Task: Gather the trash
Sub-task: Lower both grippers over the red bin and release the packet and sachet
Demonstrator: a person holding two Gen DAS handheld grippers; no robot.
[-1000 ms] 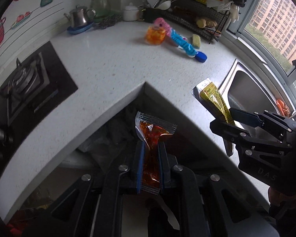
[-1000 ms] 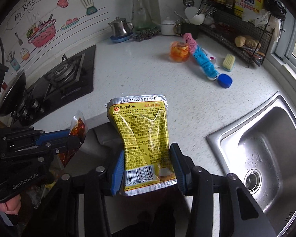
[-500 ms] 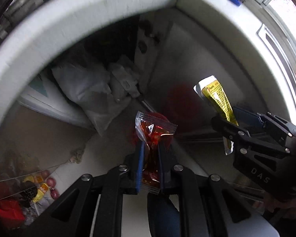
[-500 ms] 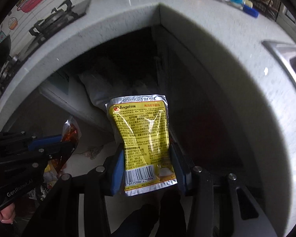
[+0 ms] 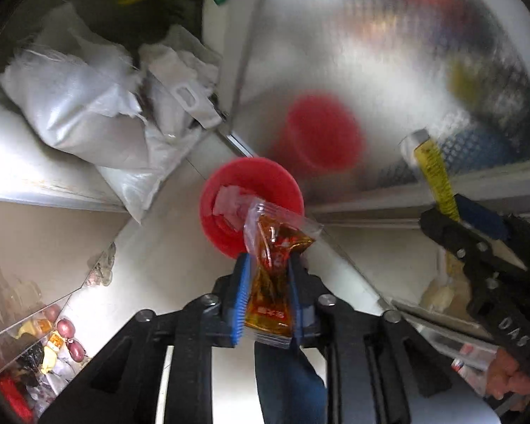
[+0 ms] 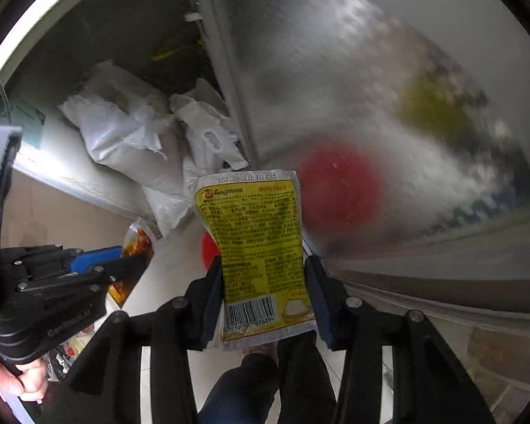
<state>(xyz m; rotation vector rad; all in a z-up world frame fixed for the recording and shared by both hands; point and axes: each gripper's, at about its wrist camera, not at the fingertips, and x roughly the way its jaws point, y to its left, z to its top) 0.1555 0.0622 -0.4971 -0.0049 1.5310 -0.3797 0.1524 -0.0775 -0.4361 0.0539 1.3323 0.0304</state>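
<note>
My left gripper [image 5: 266,268] points down over a red bin [image 5: 226,183] that has crumpled white wrapping inside. A clear sachet of red-brown sauce [image 5: 270,282] stands between its blue pads. The jaws are opening, but the pads still touch the sachet's sides. My right gripper [image 6: 261,272] is shut on a yellow Angel pouch [image 6: 254,233], held upright beside the bin, whose red edge [image 6: 208,251] peeks out left of the pouch. From the left wrist view the right gripper [image 5: 455,219] shows at the right with the pouch [image 5: 434,173] edge-on.
White plastic bags [image 5: 88,106] fill an open cupboard at the upper left. A shiny metal door [image 5: 388,53] behind the bin mirrors it. A clear box of snacks [image 5: 35,339] sits lower left. The person's leg [image 5: 286,381] is below the grippers, on pale floor.
Both grippers sank from counter height to below the worktop and tipped toward the floor. The red bin came into view under the left gripper. The left jaws stand a little wider.
</note>
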